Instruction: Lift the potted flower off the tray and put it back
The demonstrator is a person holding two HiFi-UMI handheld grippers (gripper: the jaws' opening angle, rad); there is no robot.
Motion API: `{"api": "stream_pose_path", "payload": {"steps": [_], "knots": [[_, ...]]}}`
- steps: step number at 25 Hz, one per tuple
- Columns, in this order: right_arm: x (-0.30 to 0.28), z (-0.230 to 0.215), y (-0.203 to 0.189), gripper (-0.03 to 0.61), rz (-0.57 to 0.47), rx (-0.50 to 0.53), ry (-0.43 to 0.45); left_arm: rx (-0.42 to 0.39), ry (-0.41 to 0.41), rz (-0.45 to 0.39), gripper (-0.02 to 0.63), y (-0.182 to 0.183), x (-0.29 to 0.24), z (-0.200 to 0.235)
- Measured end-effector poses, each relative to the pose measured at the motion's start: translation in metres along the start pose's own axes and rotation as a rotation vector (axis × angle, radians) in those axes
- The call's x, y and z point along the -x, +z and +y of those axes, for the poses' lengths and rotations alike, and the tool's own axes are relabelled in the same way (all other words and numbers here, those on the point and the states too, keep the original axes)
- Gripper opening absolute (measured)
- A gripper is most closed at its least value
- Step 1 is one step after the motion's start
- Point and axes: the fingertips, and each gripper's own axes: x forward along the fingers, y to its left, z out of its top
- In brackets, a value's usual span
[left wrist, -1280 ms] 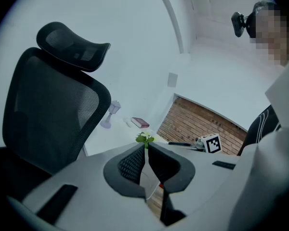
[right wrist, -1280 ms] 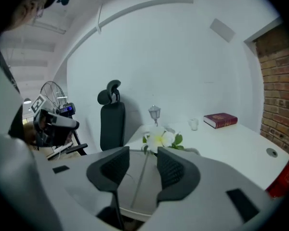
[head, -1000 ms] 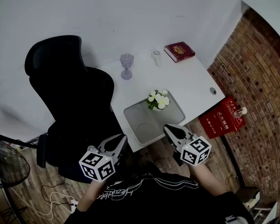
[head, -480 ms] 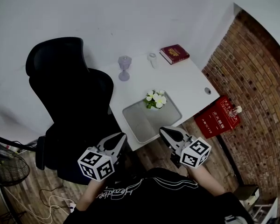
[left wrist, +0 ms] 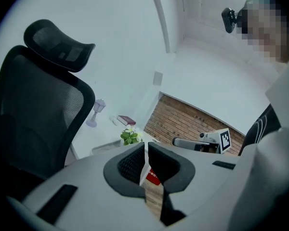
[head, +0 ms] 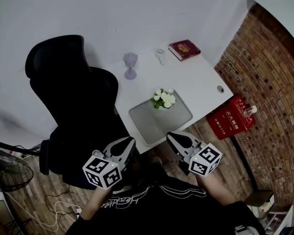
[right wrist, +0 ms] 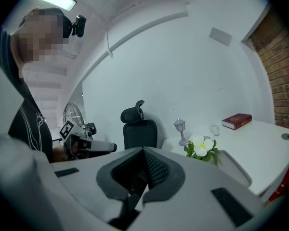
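Right gripper view: grey hand-held right gripper (right wrist: 143, 150) fully closed, holding nothing. Grey left gripper (left wrist: 146, 146) narrowed to a thin slit, empty, well apart from the white-blossomed potted flower (head: 164, 99).

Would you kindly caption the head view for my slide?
Left tongs and right tongs hover before the desk; flower sits in the tray.

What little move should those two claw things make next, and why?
Probably open the right gripper and ease it forward toward the white-flowered potted plant. Its jaws are shut and empty, well short of the plant, which stands untouched in the grey plastic tray. The left gripper is shut and empty too.
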Motion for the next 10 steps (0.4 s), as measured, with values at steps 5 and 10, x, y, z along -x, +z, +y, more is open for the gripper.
{"api": "stream_pose_path", "payload": {"steps": [5, 10], "knots": [[0.0003, 0.0076, 0.0026, 0.0, -0.019, -0.009, 0.026, -0.033, 0.008, 0.015, 0.046, 0.0002, 0.0012, -0.0093], [-0.0006, 0.009, 0.006, 0.0, -0.036, -0.016, 0.041, -0.045, 0.018, 0.018, 0.046, 0.004, -0.0014, -0.0124]]}}
